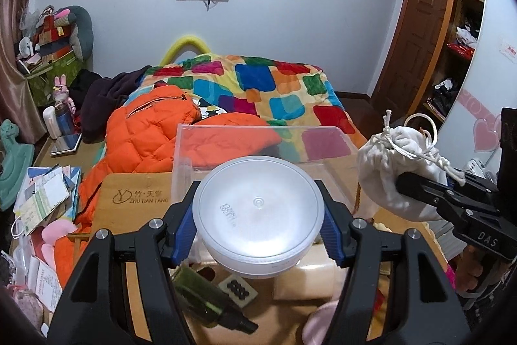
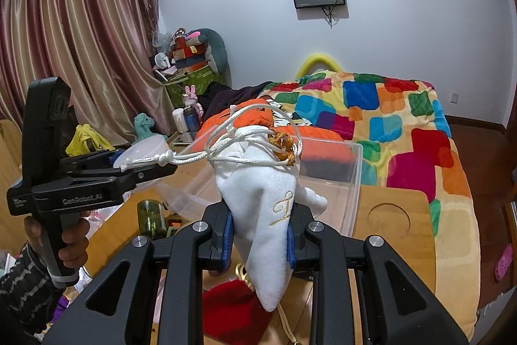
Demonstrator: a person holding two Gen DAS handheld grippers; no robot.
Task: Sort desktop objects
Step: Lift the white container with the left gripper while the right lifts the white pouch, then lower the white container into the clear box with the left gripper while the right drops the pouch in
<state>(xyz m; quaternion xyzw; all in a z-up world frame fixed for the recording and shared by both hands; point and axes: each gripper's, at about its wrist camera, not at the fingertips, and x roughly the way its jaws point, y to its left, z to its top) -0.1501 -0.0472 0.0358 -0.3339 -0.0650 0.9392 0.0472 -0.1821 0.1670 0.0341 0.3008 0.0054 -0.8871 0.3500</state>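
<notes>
While both items are held aloft, the left tongs (image 1: 258, 225) are clamped on the white tub (image 1: 258, 215), the right tongs (image 2: 258, 235) on the drawstring pouch (image 2: 261, 215); both probably get dropped into the clear bin (image 1: 326, 170) next.

White pouch (image 2: 261, 215) w/ gold embroidery; translucent white tub (image 1: 258, 215); multicolour-patch blanket (image 1: 258, 86).

Clear bin (image 1: 258, 151) sits on the wooden table (image 1: 135, 193) — bed (image 1: 274, 92) behind, bottle (image 1: 206, 299) in front.
</notes>
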